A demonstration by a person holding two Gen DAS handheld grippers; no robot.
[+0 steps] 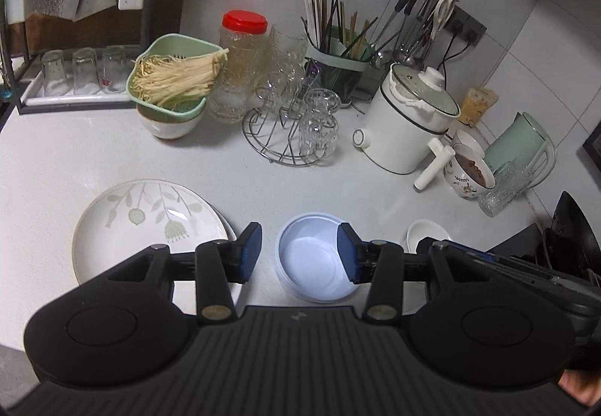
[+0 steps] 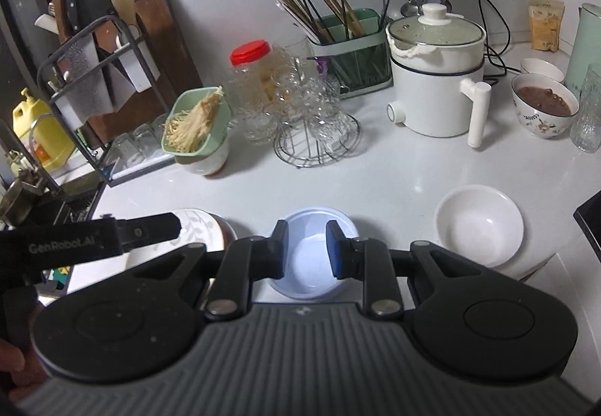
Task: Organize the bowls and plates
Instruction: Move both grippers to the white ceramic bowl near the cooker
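Note:
A light blue bowl (image 1: pixel 315 262) sits on the white counter (image 1: pixel 56 160), seen from above in both wrist views. My left gripper (image 1: pixel 299 252) hovers over it, open, its blue pads (image 1: pixel 251 249) apart and touching nothing. My right gripper (image 2: pixel 307 249) hangs over the same blue bowl (image 2: pixel 311 277), jaws a narrow gap apart with nothing between them. A leaf-patterned plate (image 1: pixel 146 224) lies left of the bowl. A white bowl (image 2: pixel 479 224) stands to the right; in the left wrist view the right gripper's body half hides it.
Behind are a green colander of noodles (image 1: pixel 172 74) on a bowl, a red-lidded jar (image 1: pixel 242 52), glasses on a wire rack (image 1: pixel 296 123), a chopstick holder (image 1: pixel 338 67), a white electric pot (image 1: pixel 405 119) and a bowl of brown food (image 2: pixel 544 104). A dish rack (image 1: pixel 75 78) stands far left.

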